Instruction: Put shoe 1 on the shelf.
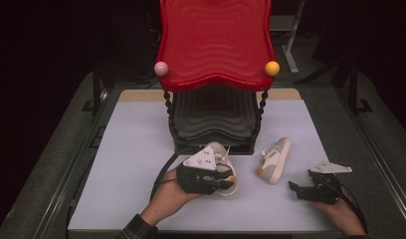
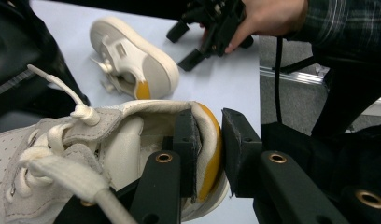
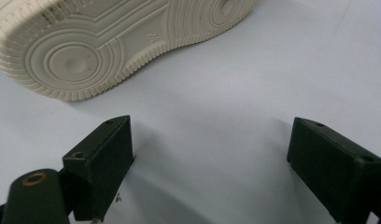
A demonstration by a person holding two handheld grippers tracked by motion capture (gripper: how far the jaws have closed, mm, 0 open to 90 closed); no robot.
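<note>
Here our left claw [image 1: 230,179] is clamped on the heel rim of a white shoe [image 2: 62,154], one jaw inside the collar, one outside. Our right claw [image 1: 296,189] rests spread wide, gripping nothing, on the pale bench [image 1: 131,149]; the second shoe [image 1: 274,159] lies on its side just ahead of it. Beyond both claws stands a red-and-black tiered rack [image 1: 216,45], with the room dark around the bench

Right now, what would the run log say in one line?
left claw: shut on shoe heel | right claw: open, empty | other shoe: on its side on table
</note>
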